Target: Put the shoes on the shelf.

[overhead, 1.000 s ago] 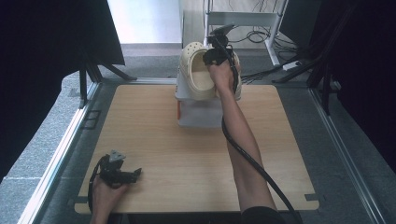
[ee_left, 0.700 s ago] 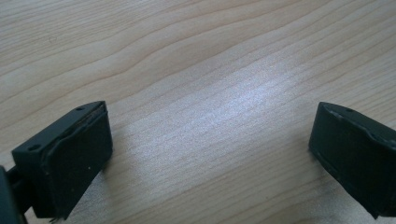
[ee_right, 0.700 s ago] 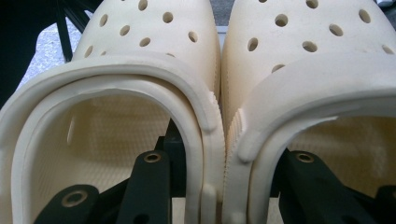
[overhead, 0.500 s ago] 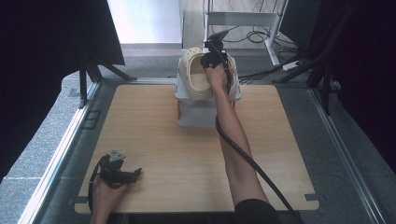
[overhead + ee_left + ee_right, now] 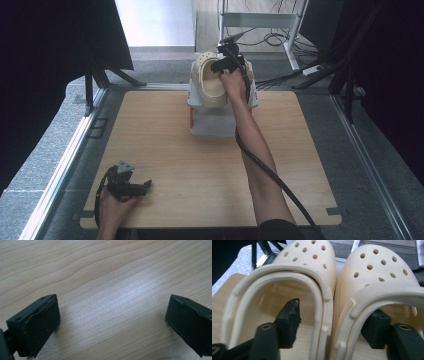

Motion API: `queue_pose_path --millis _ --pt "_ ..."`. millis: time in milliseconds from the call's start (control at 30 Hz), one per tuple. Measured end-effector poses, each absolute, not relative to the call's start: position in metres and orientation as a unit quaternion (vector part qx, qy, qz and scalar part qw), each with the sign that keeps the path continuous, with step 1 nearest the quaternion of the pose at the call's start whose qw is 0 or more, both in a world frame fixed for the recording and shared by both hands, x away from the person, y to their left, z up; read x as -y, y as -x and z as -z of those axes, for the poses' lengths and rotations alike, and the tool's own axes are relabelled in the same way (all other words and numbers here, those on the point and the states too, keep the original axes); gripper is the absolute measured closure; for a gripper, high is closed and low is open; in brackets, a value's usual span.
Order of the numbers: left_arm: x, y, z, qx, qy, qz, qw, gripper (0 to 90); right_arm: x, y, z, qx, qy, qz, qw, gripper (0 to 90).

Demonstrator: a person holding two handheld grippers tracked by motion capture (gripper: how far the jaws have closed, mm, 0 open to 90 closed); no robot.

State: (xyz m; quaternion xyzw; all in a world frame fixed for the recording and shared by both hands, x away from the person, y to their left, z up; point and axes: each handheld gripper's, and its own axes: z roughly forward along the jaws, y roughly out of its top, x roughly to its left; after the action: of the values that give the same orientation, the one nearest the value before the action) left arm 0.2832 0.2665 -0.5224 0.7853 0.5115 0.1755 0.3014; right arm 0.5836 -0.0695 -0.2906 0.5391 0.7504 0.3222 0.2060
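Change since a second ago: the right gripper [image 5: 226, 59] and the pair of cream clogs [image 5: 212, 82] have moved slightly toward the far edge of the table; the right forearm [image 5: 255, 150] now reaches straighter up the table than before. The left gripper [image 5: 131, 184] has stayed where it was.
Right arm pose: the forearm stretches from the near edge of the wooden table [image 5: 150, 145] diagonally up to the white box [image 5: 212, 122] at the far middle, the right hand [image 5: 234, 82] wrapped on the gripper above the clogs, its black cable [image 5: 270, 172] trailing back along the arm.
Right jaws: set at a middling spread, one black jaw inside each clog in the right gripper view, the two touching inner walls of the left clog [image 5: 287, 290] and the right clog [image 5: 382, 290] pinched together between them.
Clogs: side by side and touching, perforated toes pointing away, sitting on top of the white box in the high view; whether they rest on it or are lifted just clear, I cannot tell.
Left hand pose: the left hand [image 5: 112, 207] lies at the near left corner of the table, holding its gripper low on the wood.
Left jaws: spread wide in the left gripper view, with bare wood grain [image 5: 112, 290] between them.
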Motion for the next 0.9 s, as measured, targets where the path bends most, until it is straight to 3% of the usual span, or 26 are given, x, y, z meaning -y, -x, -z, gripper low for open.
queue_pose_path --millis 67,333,900 --pt "-0.266 -0.283 0.522 -0.511 -0.785 -0.175 0.302 0.0 0.074 -0.581 0.288 -0.753 -0.533 -0.336 0.188 26.2" --pt "-0.266 -0.283 0.522 -0.511 -0.785 -0.175 0.301 0.0 0.078 -0.567 0.280 -0.774 -0.498 -0.348 0.178 13.6" --pt "-0.266 -0.283 0.523 -0.512 -0.784 -0.177 0.302 0.0 0.088 -0.531 0.266 -0.807 -0.426 -0.364 0.186 8.9"
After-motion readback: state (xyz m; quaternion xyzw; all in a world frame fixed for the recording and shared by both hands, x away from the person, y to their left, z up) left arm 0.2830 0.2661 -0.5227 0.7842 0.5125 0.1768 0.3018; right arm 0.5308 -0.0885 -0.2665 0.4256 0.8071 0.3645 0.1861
